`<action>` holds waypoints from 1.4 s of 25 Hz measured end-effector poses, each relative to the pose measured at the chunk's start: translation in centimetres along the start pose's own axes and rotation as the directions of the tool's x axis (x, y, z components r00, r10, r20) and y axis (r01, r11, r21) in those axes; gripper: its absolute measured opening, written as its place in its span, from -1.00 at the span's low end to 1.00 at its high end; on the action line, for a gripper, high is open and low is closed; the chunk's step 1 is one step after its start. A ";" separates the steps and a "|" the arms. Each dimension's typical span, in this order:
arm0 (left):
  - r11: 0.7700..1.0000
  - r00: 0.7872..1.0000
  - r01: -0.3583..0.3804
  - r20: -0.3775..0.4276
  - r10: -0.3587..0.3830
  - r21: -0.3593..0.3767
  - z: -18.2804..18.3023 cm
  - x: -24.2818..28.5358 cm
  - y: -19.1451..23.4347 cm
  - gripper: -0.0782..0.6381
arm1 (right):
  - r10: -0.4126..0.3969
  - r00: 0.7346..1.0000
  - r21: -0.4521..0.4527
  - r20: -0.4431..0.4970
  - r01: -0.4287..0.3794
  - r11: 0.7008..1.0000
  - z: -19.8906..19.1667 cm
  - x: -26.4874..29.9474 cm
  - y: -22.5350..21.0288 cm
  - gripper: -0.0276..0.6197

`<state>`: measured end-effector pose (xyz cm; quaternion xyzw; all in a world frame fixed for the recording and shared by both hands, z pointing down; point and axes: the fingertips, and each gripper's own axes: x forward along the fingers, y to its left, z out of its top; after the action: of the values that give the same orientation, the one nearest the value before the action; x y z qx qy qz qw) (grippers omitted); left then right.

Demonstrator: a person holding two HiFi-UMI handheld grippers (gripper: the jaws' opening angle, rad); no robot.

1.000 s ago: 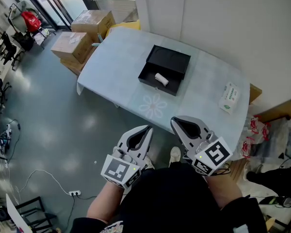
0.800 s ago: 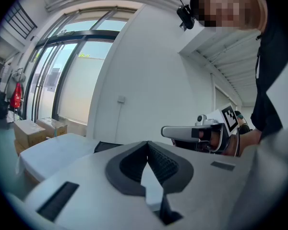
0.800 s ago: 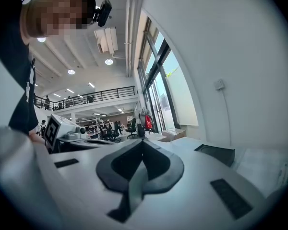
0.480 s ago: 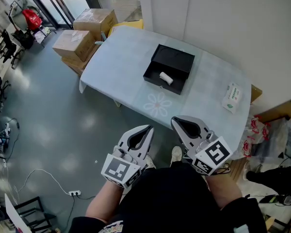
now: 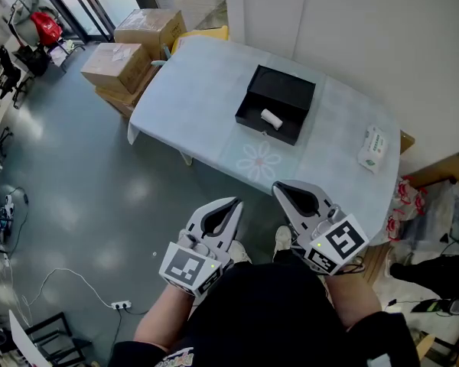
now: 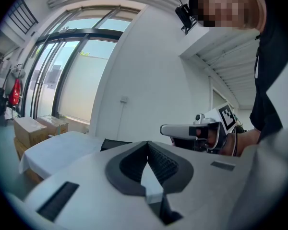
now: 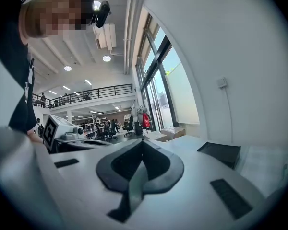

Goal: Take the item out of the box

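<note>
An open black box (image 5: 279, 102) lies on the pale blue table (image 5: 191, 105), seen from above in the head view. A small white roll (image 5: 271, 118) lies inside it near the front wall. Both grippers are held close to the person's body, well short of the table. My left gripper (image 5: 232, 202) is shut with nothing in it, and its own view shows the jaws (image 6: 147, 144) meeting. My right gripper (image 5: 279, 189) is shut and empty too, tips together (image 7: 142, 143). The box shows as a dark edge (image 7: 221, 153) in the right gripper view.
A white and green packet (image 5: 372, 148) lies at the table's right end. Cardboard boxes (image 5: 130, 44) stand on the floor left of the table. A power strip with a cable (image 5: 120, 306) lies on the grey floor. Bags and clutter (image 5: 432, 205) sit at the right.
The table and box have shifted slightly right and up in the head view as the view moved. Both grippers hold the same pose, jaws together.
</note>
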<state>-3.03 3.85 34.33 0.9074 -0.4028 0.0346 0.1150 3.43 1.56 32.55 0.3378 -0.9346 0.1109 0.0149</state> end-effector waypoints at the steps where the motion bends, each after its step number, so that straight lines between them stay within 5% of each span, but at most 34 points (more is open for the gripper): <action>1: 1.000 1.000 0.003 -0.001 -0.003 -0.003 0.0 -0.3 0.3 -0.76 | -0.002 1.000 0.000 0.000 0.002 1.000 -0.1 0.4 0.2 -0.89; 17: 1.000 1.000 -0.009 -0.003 0.009 -0.007 -0.1 -3.2 5.0 -0.76 | -0.016 1.000 -0.022 -0.023 0.016 1.000 -0.5 5.4 2.5 -0.89; 35: 0.999 0.999 -0.035 0.000 0.035 -0.034 0.4 4.5 6.0 -0.76 | 0.016 0.997 -0.017 -0.074 -0.018 1.000 -0.3 8.1 -7.4 -0.89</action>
<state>-4.45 -3.45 35.69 0.8981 -0.4193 0.0295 0.1295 1.88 -8.98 35.09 0.3254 -0.9372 0.1150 0.0513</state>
